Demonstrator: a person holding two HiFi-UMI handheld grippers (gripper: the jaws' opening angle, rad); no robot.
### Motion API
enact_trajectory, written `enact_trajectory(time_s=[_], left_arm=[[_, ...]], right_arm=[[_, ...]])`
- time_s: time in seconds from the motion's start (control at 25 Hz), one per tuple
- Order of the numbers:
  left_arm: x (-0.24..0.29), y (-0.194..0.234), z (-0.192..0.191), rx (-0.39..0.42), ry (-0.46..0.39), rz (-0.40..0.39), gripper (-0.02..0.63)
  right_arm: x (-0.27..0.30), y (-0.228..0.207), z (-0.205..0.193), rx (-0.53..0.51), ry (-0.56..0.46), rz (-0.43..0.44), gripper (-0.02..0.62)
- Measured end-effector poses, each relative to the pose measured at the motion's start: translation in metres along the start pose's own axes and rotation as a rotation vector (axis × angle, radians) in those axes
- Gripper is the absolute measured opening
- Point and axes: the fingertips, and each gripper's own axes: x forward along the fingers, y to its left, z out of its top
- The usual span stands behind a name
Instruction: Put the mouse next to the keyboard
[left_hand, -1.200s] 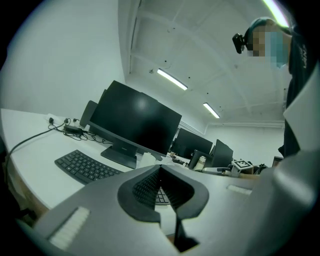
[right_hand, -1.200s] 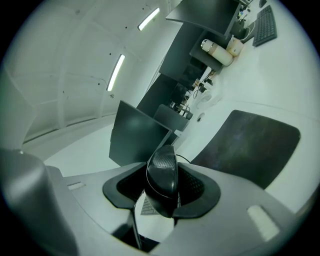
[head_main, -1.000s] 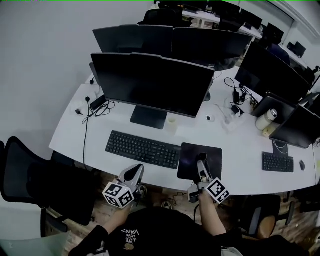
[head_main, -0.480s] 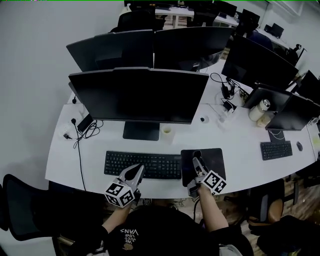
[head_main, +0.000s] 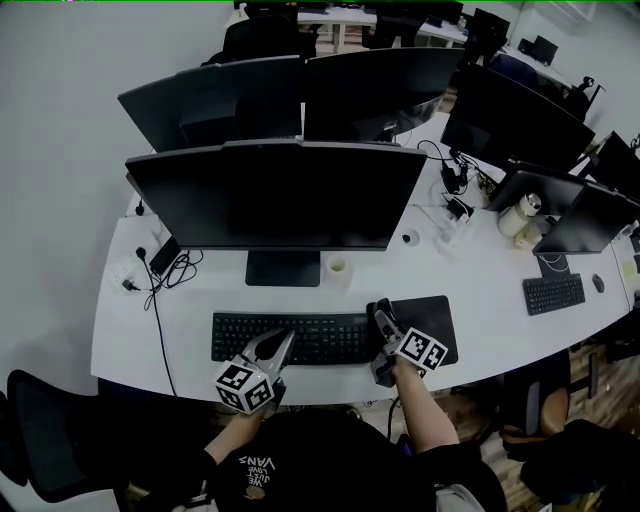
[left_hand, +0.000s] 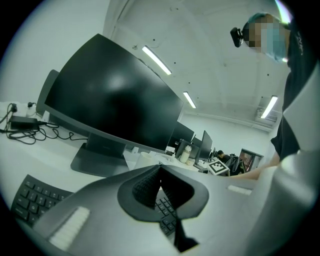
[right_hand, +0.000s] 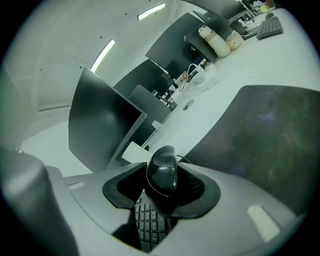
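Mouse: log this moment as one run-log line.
right gripper: shut on mouse | place: left edge of mouse pad, beside right end of keyboard | left gripper: shut, empty

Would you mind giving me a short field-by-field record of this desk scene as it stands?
Surface: white desk
Right claw: closed on the black mouse
Its position: between the keyboard right end and the mouse pad left edge
Left claw: shut, empty, above the keyboard's front edge
Behind keyboard: monitor on its stand
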Motion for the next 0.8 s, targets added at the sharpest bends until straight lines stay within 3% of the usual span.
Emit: enact_trajectory(time_s=[0.2,0.44,0.8], left_arm=[[0.008,-0.001,-0.005,-0.009,0.019,-0.028,0.002],[0.013,-0.006,-0.007,-0.026,0.031,-0.053,0.002],[0.011,-0.011,-0.009,-0.033,0.029,-0.058,0.002]], right_arm=[[0.006,-0.006,-0.011,-0.014,0.054,-0.04,0.184],[0.001,-0.016,-0.012,-0.189,0.101,-0.177,0.196],[-0.01,-0.027,-0.008,-0.42,0.134,-0.32,0.281]])
